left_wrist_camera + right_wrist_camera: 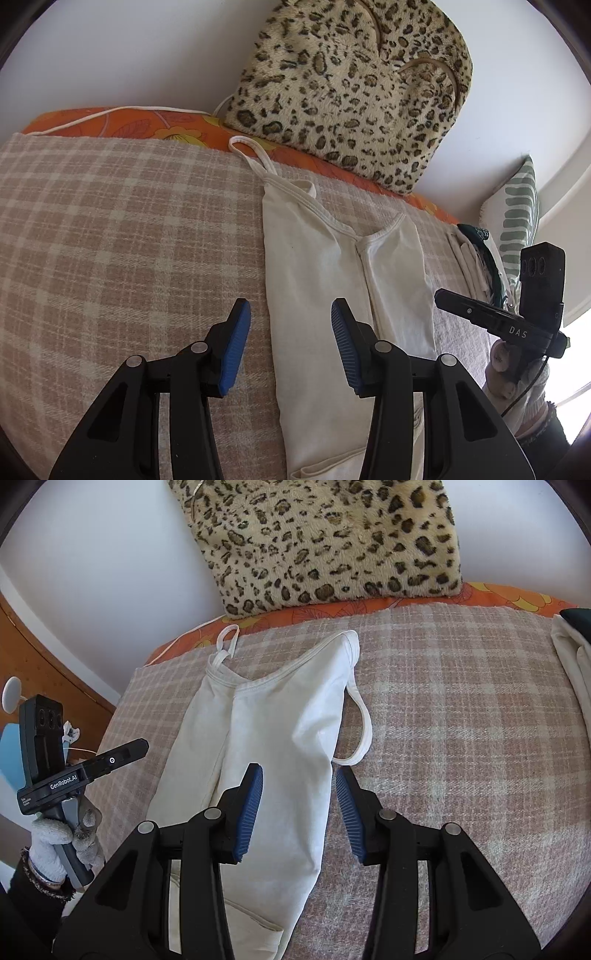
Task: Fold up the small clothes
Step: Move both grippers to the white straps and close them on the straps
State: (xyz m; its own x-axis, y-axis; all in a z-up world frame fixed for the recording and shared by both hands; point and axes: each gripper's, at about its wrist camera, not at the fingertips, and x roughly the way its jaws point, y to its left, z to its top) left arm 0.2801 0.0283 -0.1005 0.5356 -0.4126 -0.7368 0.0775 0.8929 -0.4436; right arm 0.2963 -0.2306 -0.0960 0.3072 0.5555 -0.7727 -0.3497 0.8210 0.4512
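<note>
Both tools are seen with nothing between the pads. The left gripper (290, 345) is held partly open above the near-left edge of the white camisole (343, 295), with one blue pad over the blanket and the other over the cloth. The right gripper (299, 814) is held at about the same gap over the camisole's near-right edge. Nothing is pinched by either one, so it looks like a fold has been laid down and the jaws are being kept loose for the next grab.

The camisole is spread lengthwise on the plaid blanket (110, 240), with both sides apparently folded in toward a seam down the middle, which leaves a narrow strip. A crosswise fold is probably what's left. One strap (360, 727) is left looping out to the right of the camisole, and another strap loop (227, 642) sticks out beyond its top edge. These could get in the way and might need tucking in first.

Beyond the camisole, a leopard-print cushion (351, 92) is propped against the wall on an orange floral sheet (110, 120). To the right of the camisole, a pile of other cloth (476, 258) is stacked, maybe already folded, hard to tell at the frame edge. A striped pillow (517, 218) sits past that. Nothing is blocking the camisole itself.
</note>
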